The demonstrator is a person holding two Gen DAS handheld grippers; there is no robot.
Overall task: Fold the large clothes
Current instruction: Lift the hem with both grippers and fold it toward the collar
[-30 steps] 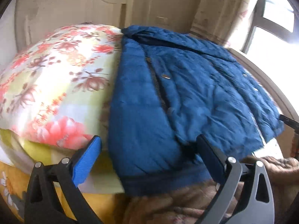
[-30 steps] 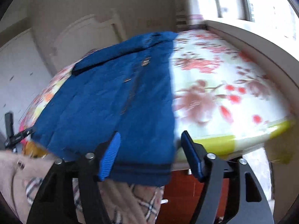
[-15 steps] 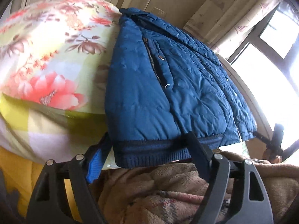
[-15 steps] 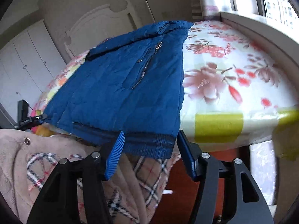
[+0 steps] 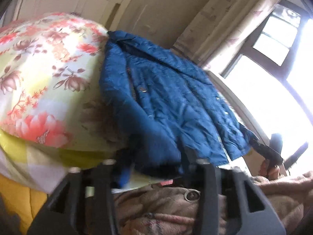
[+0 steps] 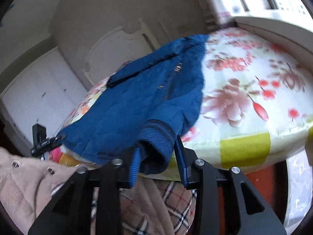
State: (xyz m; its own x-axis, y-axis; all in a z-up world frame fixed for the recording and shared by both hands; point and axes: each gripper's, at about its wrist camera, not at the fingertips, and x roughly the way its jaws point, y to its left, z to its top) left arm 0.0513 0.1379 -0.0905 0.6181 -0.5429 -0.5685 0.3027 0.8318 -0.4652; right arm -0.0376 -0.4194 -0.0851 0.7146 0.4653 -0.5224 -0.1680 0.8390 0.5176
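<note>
1. Closing on the ribbed hem of the blue jacket point(image 6: 137, 98): right gripper point(image 6: 156, 156), pads bunching the band between them.
2. Closing too: left gripper point(image 5: 154, 168), hem corner between its fingers; contact blurred, grip uncertain.
3. Beyond both fingers: jacket spread across floral bedspread point(image 6: 244, 90).

A bed point(image 6: 244, 143) fills the room, covered by a pale sheet point(image 5: 49, 68) printed with red and brown flowers and yellow-green bands, with a cream carved headboard point(image 6: 117, 45) against a plain beige wall point(image 6: 117, 5). White wardrobe doors point(image 6: 35, 90) stand beside the headboard. Daylight glares through a dark-framed window point(image 5: 273, 62), hung with a patterned beige curtain point(image 5: 221, 19), and a pale sill point(image 6: 273, 25) runs along the bed's edge.
</note>
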